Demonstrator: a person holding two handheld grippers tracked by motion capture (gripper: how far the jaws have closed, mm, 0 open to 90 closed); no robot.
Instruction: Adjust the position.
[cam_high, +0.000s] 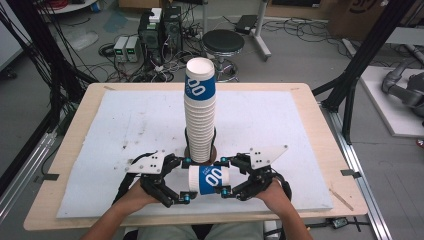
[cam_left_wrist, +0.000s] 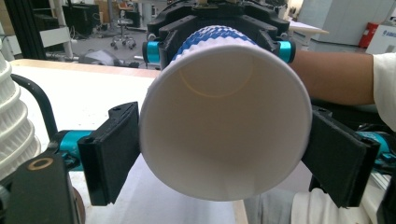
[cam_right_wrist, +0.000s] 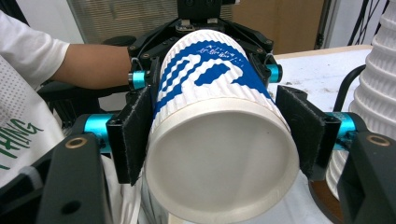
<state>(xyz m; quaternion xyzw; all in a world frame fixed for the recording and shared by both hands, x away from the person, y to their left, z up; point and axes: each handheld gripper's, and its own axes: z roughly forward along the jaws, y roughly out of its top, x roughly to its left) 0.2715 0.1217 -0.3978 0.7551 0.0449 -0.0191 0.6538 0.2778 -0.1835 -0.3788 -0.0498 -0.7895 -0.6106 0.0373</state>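
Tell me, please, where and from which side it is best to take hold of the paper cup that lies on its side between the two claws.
Grip the paper cup across its ribbed wall, one pad on each side, as the right claw does near the base. The left claw closes beside the open rim, which looks softer. Come in level, along the cup's axis.

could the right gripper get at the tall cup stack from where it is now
Probably not yet: the right gripper is clamped on the base end of the lying cup, which the left gripper holds at its rim. The stack stands just behind with nothing between.
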